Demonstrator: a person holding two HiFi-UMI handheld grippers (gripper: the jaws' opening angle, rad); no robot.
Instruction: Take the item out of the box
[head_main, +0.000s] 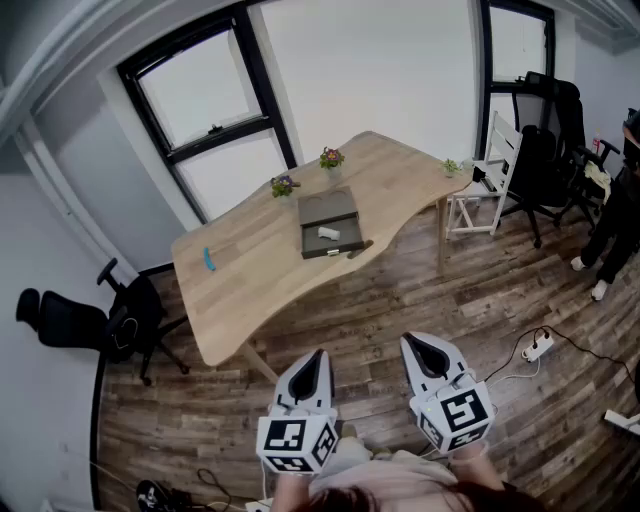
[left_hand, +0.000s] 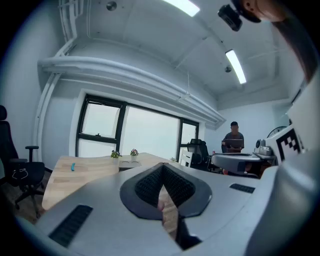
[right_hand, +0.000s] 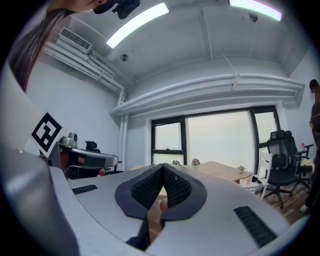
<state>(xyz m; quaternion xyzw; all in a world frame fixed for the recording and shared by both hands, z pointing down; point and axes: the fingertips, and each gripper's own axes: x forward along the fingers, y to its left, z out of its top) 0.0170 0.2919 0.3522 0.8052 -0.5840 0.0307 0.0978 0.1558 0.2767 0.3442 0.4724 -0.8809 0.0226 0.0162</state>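
The person is holding the left gripper (head_main: 318, 355) and the right gripper (head_main: 414, 343) side by side, both with the jaws pressed together and nothing between them. The shallow grey box (head_main: 326, 208) is lying open on the wooden table (head_main: 400, 180), well ahead of both grippers. The small white item (head_main: 327, 233) is resting inside it, toward the wall nearer to the grippers.
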